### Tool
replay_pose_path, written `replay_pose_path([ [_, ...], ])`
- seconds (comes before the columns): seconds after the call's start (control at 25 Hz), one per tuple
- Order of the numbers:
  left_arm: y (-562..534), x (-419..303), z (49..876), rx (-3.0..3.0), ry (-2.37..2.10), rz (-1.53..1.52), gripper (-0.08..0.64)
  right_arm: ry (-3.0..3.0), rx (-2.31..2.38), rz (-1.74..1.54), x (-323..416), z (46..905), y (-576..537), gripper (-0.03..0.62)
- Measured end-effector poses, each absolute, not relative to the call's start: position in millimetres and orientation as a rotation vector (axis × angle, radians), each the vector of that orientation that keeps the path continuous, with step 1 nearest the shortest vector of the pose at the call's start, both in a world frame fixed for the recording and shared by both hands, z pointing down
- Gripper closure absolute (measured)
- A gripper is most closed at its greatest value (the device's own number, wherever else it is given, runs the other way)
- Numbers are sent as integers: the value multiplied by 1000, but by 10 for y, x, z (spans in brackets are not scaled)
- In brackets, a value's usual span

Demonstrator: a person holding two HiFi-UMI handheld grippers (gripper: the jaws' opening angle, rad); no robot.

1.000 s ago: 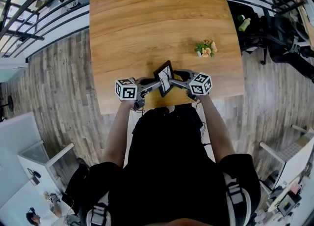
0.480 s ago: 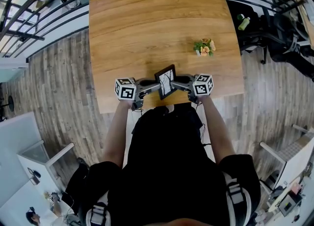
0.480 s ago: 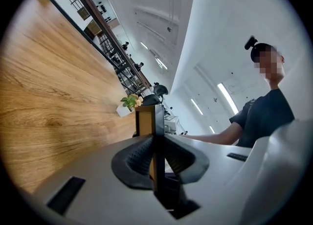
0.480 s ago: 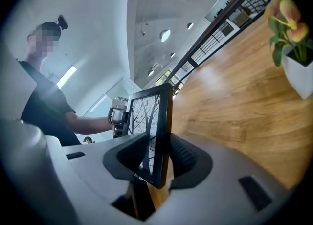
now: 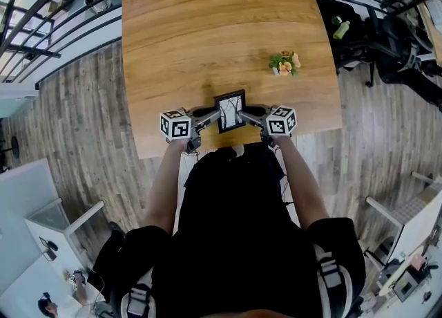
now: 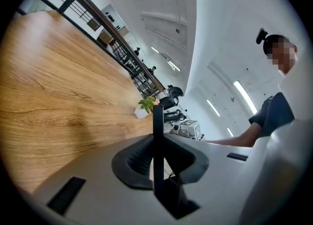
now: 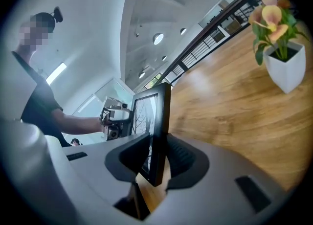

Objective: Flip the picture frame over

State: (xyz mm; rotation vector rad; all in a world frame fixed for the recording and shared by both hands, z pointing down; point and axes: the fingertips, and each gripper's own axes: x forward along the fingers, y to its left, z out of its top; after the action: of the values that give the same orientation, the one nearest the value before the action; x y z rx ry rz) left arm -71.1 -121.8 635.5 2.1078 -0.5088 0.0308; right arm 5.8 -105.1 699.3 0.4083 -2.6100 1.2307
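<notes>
Both sides of the picture frame (image 5: 230, 111) are gripped above the desk's (image 5: 207, 33) near edge, picture side facing the person. The left hand-held gripper (image 5: 213, 112) clamps its left edge, and the right hand-held gripper (image 5: 248, 110) is closing its jaws around the right edge.

Wooden table (image 5: 207, 33) lies under both tongs and runs ahead of you. Small potted plant (image 5: 284, 63), orange blooms in a white pot, stands ahead-right of your right tongs (image 5: 247, 111), well apart. Green bottle (image 5: 341, 29) is farther right, off the table. Railing (image 5: 62, 12) is far left of your left tongs (image 5: 210, 111).
</notes>
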Motion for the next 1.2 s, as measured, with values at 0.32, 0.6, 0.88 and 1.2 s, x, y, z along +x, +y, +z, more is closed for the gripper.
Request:
replay_pose_path([
  [0.32,-1326,-790,6490,2087,-639,35,482,-2587,529,1197,47,7041,-1106,485],
  [0.6,-1431,-819,6685,2093,-763,118,474,-2520,641,1147,49,7178,-1189,486],
  [0.88,-1609,-876,6848,2090,-883,184,469,-2453,729,1098,8,7309,-1339,485],
  [1.2,-1770,-942,7094,2065,-979,286,469,-2387,774,1025,-58,7482,-1478,488],
])
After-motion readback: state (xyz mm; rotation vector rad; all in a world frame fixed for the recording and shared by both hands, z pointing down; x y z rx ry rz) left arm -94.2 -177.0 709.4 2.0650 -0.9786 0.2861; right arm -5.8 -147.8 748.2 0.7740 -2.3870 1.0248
